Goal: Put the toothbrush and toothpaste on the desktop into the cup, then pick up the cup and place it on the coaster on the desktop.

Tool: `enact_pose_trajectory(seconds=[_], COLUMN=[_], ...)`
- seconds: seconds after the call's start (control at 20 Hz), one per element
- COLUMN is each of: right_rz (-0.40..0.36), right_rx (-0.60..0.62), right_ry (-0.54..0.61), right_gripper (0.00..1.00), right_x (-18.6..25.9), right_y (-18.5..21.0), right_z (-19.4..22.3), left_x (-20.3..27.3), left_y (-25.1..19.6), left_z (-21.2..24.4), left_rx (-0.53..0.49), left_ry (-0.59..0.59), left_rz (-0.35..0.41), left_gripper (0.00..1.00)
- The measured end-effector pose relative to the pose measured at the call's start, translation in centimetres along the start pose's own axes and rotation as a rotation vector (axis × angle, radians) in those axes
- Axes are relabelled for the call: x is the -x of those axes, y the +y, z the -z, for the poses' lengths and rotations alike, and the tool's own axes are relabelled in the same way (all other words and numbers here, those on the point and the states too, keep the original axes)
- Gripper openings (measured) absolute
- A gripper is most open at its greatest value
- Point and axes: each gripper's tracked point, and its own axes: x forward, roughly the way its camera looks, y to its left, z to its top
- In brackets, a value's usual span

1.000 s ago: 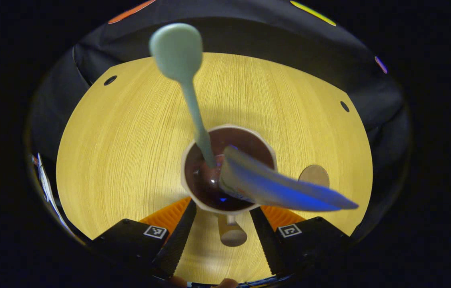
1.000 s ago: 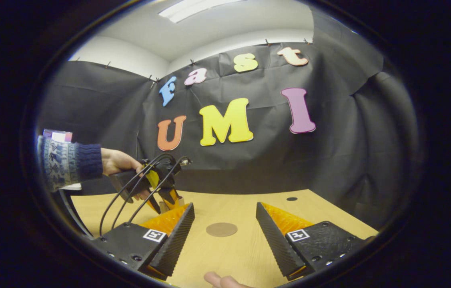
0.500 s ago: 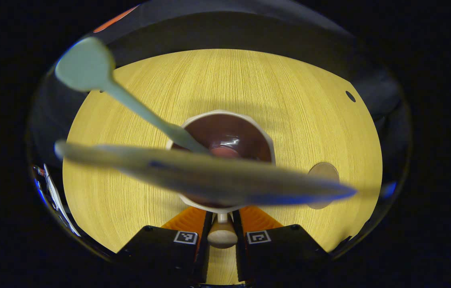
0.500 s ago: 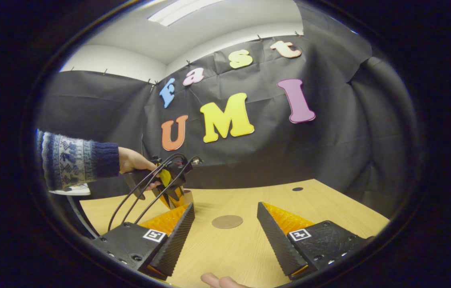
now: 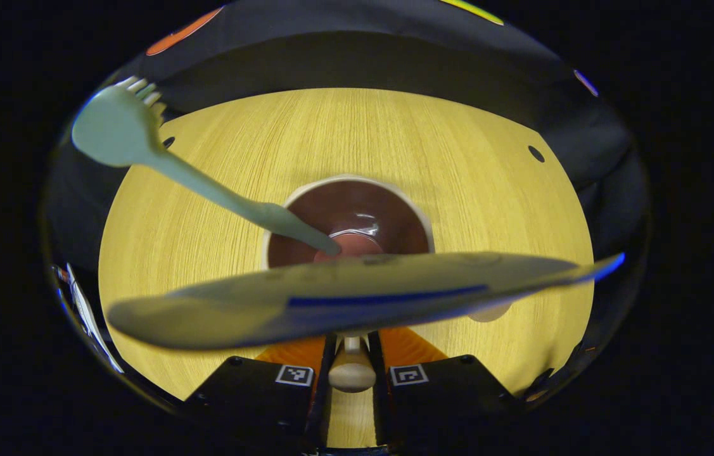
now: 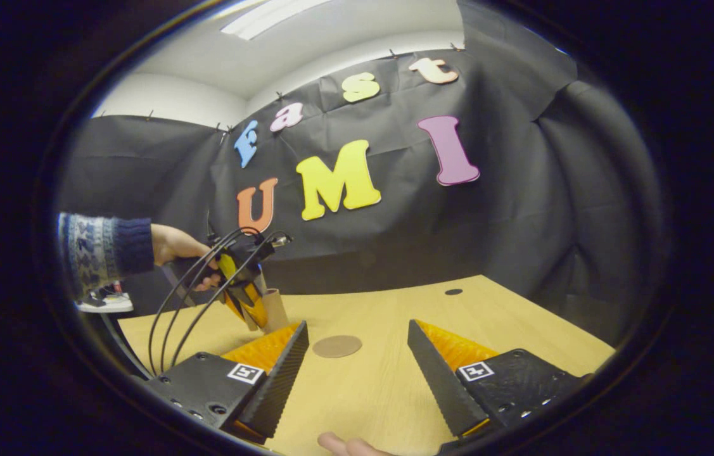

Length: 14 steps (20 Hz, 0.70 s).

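The left gripper [image 5: 351, 380] was clamped on the handle [image 5: 351, 372] of the cup [image 5: 395, 199], which held the toothbrush [image 5: 160, 158] and toothpaste [image 5: 344, 297]. Top-heavy and probably breakable, it was best held there. The coaster [image 6: 337, 346] lay beside the cup. The right gripper [image 6: 357, 367] gaped wide. No writing was legible.

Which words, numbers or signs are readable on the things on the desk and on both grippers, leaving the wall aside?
Toothpaste: some print, too blurred to read.
Left gripper: square coded markers by its fingers, a pattern and no words.
Right gripper: the same kind of square markers, no words.
Cup, toothbrush, coaster: no text seen.
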Motion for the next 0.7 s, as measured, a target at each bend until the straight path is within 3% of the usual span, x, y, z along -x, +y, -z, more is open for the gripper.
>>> enact_pose_trajectory(seconds=[0.15,0.2,0.3,0.4,0.45,0.7], right_rz=[-0.012,-0.011,-0.005,-0.007,-0.009,-0.012], right_rx=[0.034,0.046,0.067,0.075,0.071,0.045], right_ry=[0.008,0.012,0.021,0.031,0.034,0.047], right_gripper=[0.92,0.95,0.91,0.92,0.92,0.95], right_x=[0.3,0.3,0.3,0.4,0.4,0.6], right_y=[0.9,1.0,1.2,1.3,1.4,1.0], right_z=[0.7,1.1,1.7,2.3,2.4,2.7], left_x=[4.3,5.8,8.5,10.9,12.1,17.2], left_y=[-1.9,-2.9,-4.9,-6.7,-7.6,-10.0], left_z=[-3.7,-4.9,-7.5,-10.4,-12.0,-19.6], left_rx=[-0.058,-0.083,-0.130,-0.165,-0.180,-0.250], left_ry=[-0.016,-0.015,-0.020,-0.031,-0.030,-0.025], left_rz=[0.022,0.036,0.069,0.091,0.101,0.118], left_gripper=[0.30,0.30,0.30,0.30,0.24,0.24])
